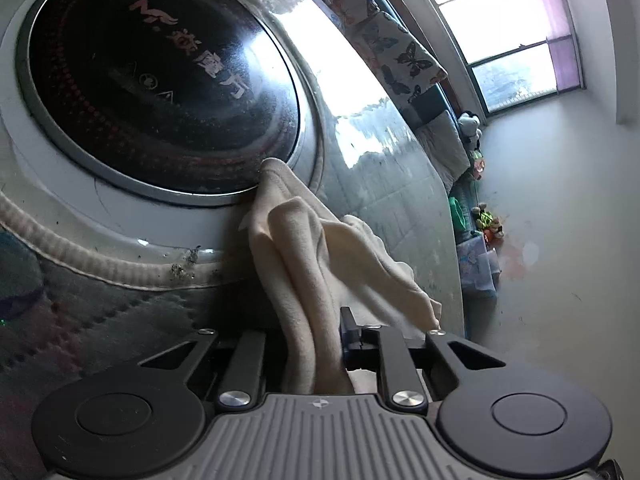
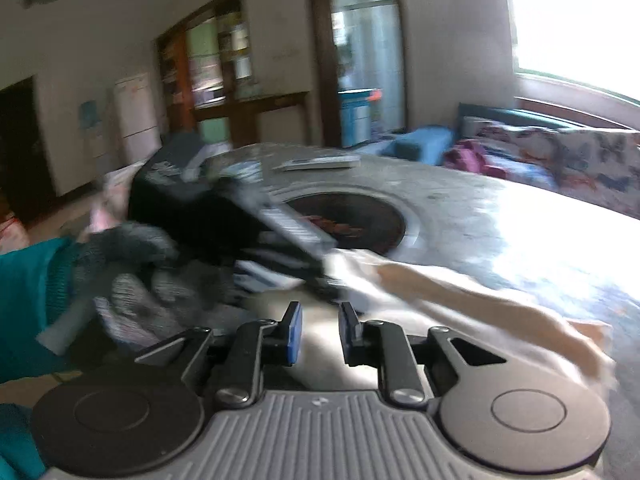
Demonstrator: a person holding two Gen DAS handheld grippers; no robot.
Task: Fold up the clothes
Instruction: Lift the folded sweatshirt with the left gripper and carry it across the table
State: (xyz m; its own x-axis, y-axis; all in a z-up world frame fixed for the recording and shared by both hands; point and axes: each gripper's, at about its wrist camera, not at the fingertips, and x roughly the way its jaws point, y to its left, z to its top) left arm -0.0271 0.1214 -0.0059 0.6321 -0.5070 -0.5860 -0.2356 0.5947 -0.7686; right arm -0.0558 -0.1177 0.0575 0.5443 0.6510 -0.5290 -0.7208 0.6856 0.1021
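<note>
Jaws: left gripper [image 1: 320,332] pinches cream cloth [image 1: 316,248]; right gripper [image 2: 320,334] parted, empty.

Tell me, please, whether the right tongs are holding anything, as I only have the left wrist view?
Observer: No. The right tongs stand open, blue pads apart, with nothing between them, above the cream fabric cloth.
Operator: Thank you. Who is carrying the left tongs?
Observer: A hand in a grey knitted glove, with a teal sleeve, holds the left tongs, which are shut on that cloth's edge.
Operator: Does the cloth hang free?
Observer: The view is blurred, but most of it appears to lie on the grey round table.
</note>
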